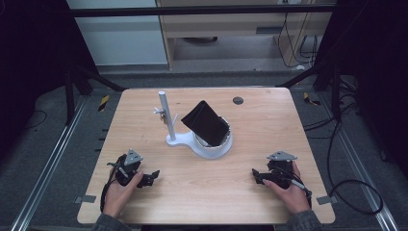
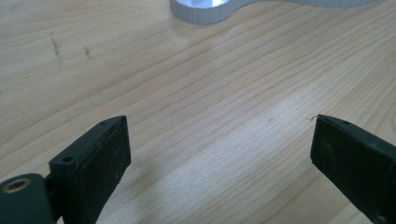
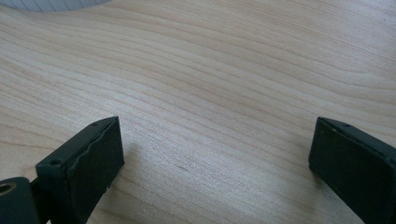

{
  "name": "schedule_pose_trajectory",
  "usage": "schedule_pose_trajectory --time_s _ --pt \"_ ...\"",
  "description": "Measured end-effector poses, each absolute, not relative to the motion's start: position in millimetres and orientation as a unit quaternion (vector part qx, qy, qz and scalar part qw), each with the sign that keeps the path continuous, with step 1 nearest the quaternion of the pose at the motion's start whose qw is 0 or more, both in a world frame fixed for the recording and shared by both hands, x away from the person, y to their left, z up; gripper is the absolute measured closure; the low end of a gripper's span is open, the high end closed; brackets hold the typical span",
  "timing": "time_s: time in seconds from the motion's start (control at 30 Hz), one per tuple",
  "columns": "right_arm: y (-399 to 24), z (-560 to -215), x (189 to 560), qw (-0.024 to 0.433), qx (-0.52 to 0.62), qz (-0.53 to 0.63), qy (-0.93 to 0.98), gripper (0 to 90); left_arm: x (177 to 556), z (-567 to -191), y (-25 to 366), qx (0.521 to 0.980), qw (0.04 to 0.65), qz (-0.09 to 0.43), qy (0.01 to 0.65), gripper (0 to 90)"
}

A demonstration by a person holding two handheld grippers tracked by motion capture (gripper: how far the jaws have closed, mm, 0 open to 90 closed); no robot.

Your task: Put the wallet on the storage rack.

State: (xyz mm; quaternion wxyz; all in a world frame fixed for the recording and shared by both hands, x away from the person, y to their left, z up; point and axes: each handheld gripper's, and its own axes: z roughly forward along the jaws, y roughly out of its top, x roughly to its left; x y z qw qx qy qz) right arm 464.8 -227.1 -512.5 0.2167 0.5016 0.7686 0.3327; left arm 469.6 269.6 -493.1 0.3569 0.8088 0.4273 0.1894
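A white stand (image 1: 179, 139) with an upright post (image 1: 163, 108) and a round ring base (image 1: 225, 147) sits mid-table. A black pouch (image 1: 206, 122) leans tilted in the ring. My left gripper (image 1: 150, 178) rests on the wood at the front left, held by a hand, jaws wide apart with bare wood between them (image 2: 219, 154). The stand's white edge (image 2: 201, 14) lies ahead of it. My right gripper (image 1: 256, 175) rests at the front right, also open over bare wood (image 3: 215, 154). Neither gripper touches the stand or pouch.
The wooden table (image 1: 269, 125) has a small dark round hole (image 1: 237, 100) near its back edge. Metal rails and cables run on the floor around it. A small clip (image 1: 163, 114) hangs on the post.
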Motion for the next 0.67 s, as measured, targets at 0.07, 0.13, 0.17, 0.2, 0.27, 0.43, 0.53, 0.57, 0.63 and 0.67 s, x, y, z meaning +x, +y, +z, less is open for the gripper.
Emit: schedule_pose_trajectory --time_s 0.07,0.13,0.17,0.2,0.27,0.43,0.53,0.57,0.63,0.67 --pt "-227 -513 465 0.217 0.501 0.333 0.769 3.3 472 -496 273 0.807 0.354 0.188 0.434 4.8" --pt "-227 -513 465 0.217 0.502 0.333 0.769 3.4 475 -499 276 0.808 0.344 0.186 0.44 4.6" --pt "-227 -513 465 0.217 0.502 0.333 0.769 3.3 476 -501 277 0.807 0.341 0.185 0.445 4.6" --pt "-227 -513 465 0.217 0.502 0.333 0.769 3.3 478 -502 278 0.805 0.338 0.185 0.451 4.7" --pt "-227 -513 465 0.217 0.502 0.333 0.768 3.3 480 -504 279 0.803 0.331 0.185 0.459 4.8" --pt "-227 -513 465 0.218 0.502 0.331 0.769 3.2 482 -508 281 0.803 0.333 0.199 0.452 1.5" --pt "-226 -513 464 0.218 0.501 0.332 0.769 3.1 483 -508 282 0.804 0.332 0.2 0.452 0.8" --pt "-226 -513 464 0.218 0.501 0.332 0.769 3.1 483 -508 281 0.803 0.33 0.201 0.454 0.3" --pt "-226 -513 464 0.217 0.501 0.333 0.769 3.0 483 -508 281 0.803 0.33 0.201 0.454 0.0" --pt "-226 -513 464 0.217 0.501 0.333 0.769 2.9 483 -508 281 0.803 0.33 0.201 0.454 0.0"
